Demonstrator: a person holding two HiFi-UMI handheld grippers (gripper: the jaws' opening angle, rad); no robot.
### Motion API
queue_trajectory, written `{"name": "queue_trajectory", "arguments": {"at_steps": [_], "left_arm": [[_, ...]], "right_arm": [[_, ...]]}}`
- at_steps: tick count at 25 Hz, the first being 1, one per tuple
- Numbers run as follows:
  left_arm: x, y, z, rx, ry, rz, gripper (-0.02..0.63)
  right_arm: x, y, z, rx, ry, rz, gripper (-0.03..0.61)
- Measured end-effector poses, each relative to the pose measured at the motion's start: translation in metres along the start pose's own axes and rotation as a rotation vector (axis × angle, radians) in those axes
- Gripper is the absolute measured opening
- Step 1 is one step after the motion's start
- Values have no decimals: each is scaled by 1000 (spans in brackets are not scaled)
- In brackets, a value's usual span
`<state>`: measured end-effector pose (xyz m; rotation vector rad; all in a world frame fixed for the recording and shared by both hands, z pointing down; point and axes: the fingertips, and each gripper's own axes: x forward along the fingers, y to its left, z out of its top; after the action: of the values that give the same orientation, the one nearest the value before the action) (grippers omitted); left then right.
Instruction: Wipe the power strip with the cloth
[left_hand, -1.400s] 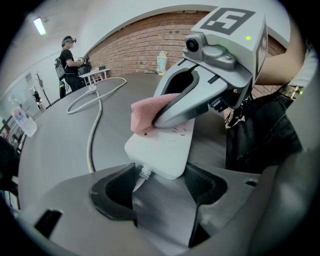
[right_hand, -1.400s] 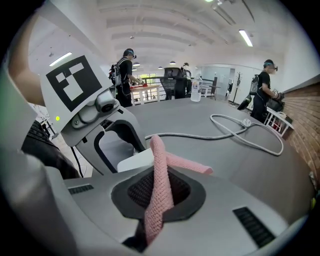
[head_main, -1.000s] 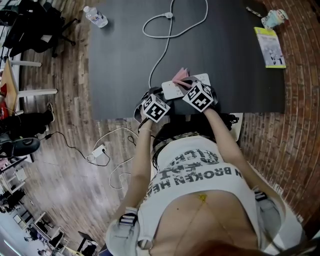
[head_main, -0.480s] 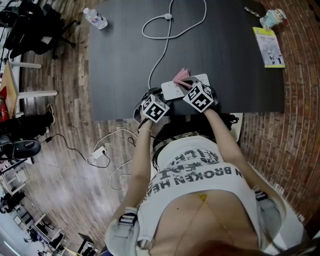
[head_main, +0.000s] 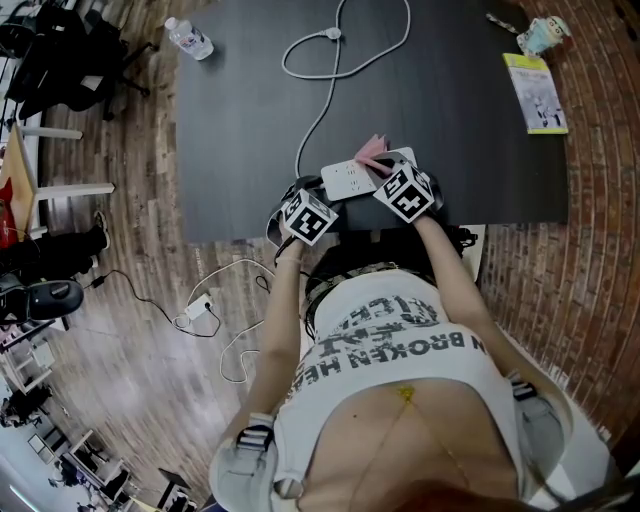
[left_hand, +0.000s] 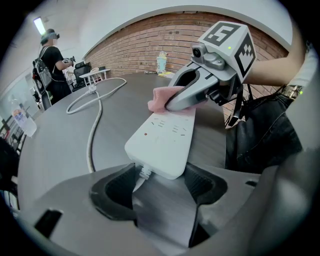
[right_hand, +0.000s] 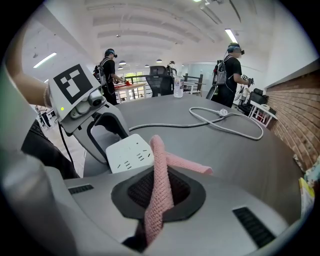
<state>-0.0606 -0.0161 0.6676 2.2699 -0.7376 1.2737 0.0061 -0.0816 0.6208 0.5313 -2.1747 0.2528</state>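
At centre of head view, near bench (head_main: 450, 120) front edge, we see white power strip (head_main: 348, 180) lying flat. Our left hand-held gripper (left_hand: 160, 175) pinches strip's cable end between both jaws. Our right hand-held gripper (right_hand: 159, 192) clamps pink cloth (right_hand: 161, 165), cloth draped over strip's far end

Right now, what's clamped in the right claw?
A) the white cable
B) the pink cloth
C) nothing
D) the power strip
B: the right gripper view shows the pink cloth pinched between the jaws of the right claw, while the end of the power strip sits between the jaws of the left claw.
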Motion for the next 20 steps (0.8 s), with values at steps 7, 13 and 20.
{"name": "queue_trajectory", "arguments": {"at_steps": [7, 13, 20], "left_arm": [[-1, -2, 2, 2, -7, -9, 288], [0, 0, 2, 2, -5, -7, 288], [-1, -2, 2, 3, -8, -12, 288]], "right_arm": [[-6, -14, -11, 56, 14, -22, 17], [-7, -17, -12, 56, 7, -47, 17], [-7, -16, -12, 57, 2, -47, 17]]}}
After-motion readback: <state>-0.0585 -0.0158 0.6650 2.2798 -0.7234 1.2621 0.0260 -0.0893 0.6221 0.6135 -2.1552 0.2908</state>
